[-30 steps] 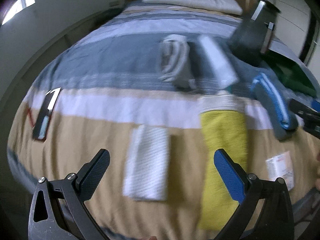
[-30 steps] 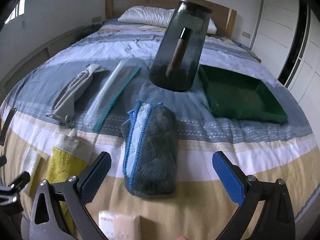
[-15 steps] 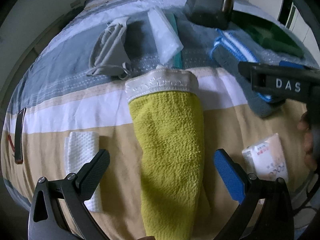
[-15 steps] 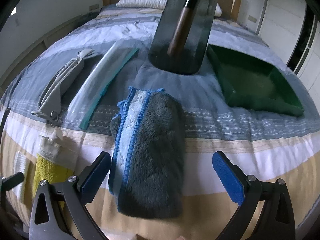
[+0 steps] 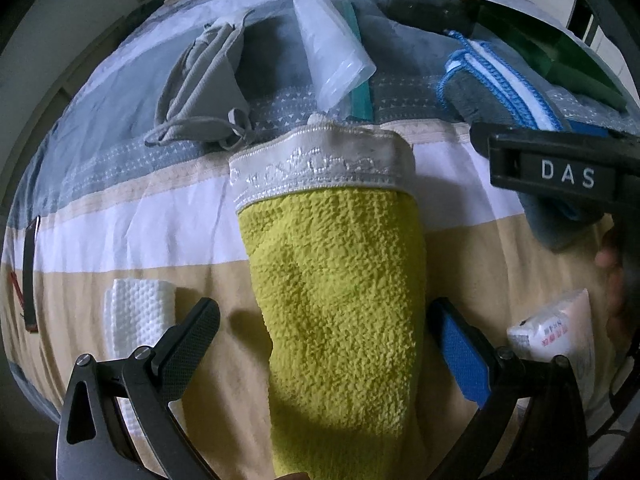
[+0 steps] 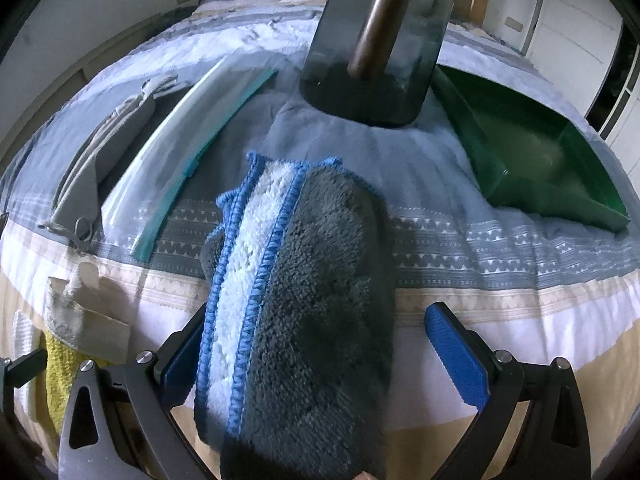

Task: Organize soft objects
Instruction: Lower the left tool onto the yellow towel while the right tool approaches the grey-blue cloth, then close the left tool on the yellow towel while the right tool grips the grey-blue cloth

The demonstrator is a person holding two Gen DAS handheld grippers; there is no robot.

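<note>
Both my grippers hang open over the bed (image 6: 460,312), left (image 5: 326,344) straddling the yellow towel (image 5: 340,300), right (image 6: 320,348) straddling the grey towel (image 6: 320,288); both look light, floppy, best pinched mid-fold

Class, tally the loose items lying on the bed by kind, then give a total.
Towels: 2, yellow towel, grey towel
White cloth: 1
Grey pouch: 1
Plastic bag: 1
Tissue pack: 1
Green tray: 1
Dark bin: 1
Total: 8

Fuzzy yellow-green towel (image 5: 340,308) with white embroidered band. Plush dark grey cloth (image 6: 316,312), blue-edged white strip. Striped blue, white, tan bedspread (image 6: 500,312).
</note>
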